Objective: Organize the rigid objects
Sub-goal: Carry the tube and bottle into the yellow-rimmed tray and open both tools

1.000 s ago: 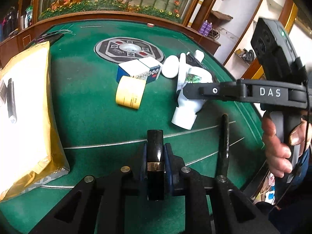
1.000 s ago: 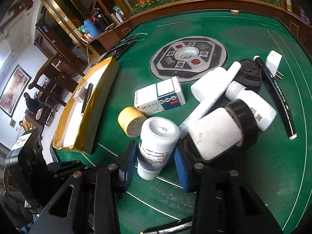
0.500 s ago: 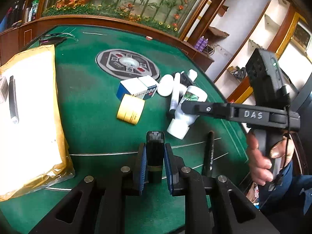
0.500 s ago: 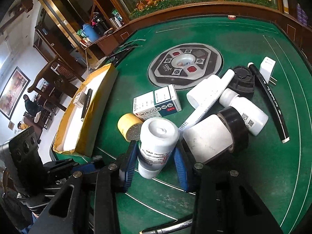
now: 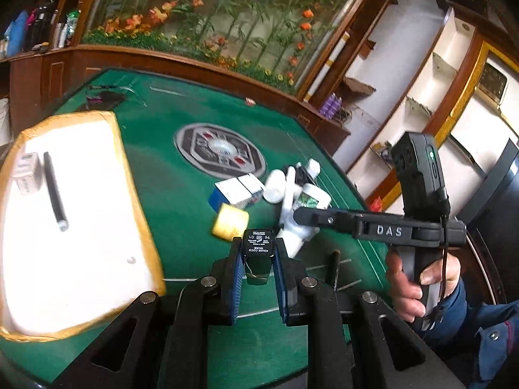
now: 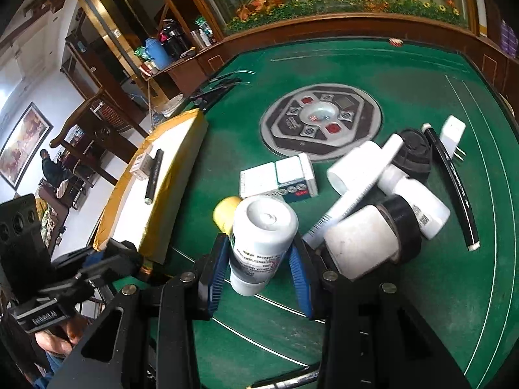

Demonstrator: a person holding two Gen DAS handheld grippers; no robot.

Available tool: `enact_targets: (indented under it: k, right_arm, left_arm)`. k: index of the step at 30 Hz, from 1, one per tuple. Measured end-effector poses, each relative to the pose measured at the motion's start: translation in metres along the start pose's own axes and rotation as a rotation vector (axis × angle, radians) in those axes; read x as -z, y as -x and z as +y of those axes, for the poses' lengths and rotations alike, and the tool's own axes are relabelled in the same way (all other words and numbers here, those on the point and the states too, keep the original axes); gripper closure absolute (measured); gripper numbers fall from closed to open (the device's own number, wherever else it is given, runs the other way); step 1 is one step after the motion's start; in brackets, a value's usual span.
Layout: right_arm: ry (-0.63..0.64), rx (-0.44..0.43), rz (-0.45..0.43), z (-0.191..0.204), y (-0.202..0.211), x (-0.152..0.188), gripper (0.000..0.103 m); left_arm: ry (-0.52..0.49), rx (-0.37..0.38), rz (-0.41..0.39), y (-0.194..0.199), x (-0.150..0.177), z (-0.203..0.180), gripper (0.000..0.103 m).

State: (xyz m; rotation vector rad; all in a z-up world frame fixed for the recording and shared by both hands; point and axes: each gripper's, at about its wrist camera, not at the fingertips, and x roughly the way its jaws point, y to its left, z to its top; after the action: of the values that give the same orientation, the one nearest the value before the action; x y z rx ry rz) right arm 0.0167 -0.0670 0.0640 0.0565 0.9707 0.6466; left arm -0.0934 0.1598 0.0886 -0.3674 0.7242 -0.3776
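Both pairs of blue-padded fingers [image 5: 237, 275] are clamped: our left gripper [image 5: 258, 274] holds a small black lipstick tube [image 5: 258, 253], our right gripper [image 6: 259, 270] a white pill bottle [image 6: 261, 240] (both lifted off the green felt table [image 5: 181, 201]). We judge the next move carries the lipstick onto the yellow-edged white tray [image 5: 74, 227].

The black lipstick case [image 5: 258, 256] carries a white label on its end, printed upside down: "ROUGE COCO", with "96" and "01" above it. White letters "DAS" stand on the right gripper's [image 5: 382, 227] black side bar. A plate on the left gripper [image 6: 48, 316] reads roughly "GenRobot.AI". The white bottle's [image 6: 259, 243] label print is too small to read.
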Motion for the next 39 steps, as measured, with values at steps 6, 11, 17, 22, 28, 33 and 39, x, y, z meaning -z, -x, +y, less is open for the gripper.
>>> enact_targets:
  k: [6,11,17,22,28,33,39]
  right_arm:
    - [0.054,-0.024,-0.019,0.026,0.004,-0.009,0.067]
    - [0.108,-0.052,-0.026,0.055,0.001,-0.019,0.067]
    - [0.182,-0.093,-0.036,0.095,-0.008,-0.033,0.067]
    - [0.231,-0.125,-0.028,0.128,-0.023,-0.046,0.067]
    - [0.268,-0.145,0.018,0.154,-0.055,-0.060,0.067]
    - [0.291,-0.125,0.087,0.169,-0.101,-0.073,0.067]
    - [0.307,-0.064,0.181,0.179,-0.158,-0.090,0.067]
  left_arm:
    - [0.011,-0.030,-0.068,0.025,-0.011,0.010,0.085]
    - [0.033,-0.062,-0.126,0.048,-0.019,0.025,0.085]
    - [0.078,-0.114,-0.165,0.067,-0.022,0.054,0.085]
    - [0.127,-0.145,-0.168,0.072,-0.020,0.085,0.085]
    - [0.197,-0.194,-0.137,0.063,-0.018,0.127,0.085]
    - [0.215,-0.245,-0.094,0.041,-0.027,0.149,0.085]
    - [0.223,-0.291,-0.031,0.021,-0.037,0.170,0.085]
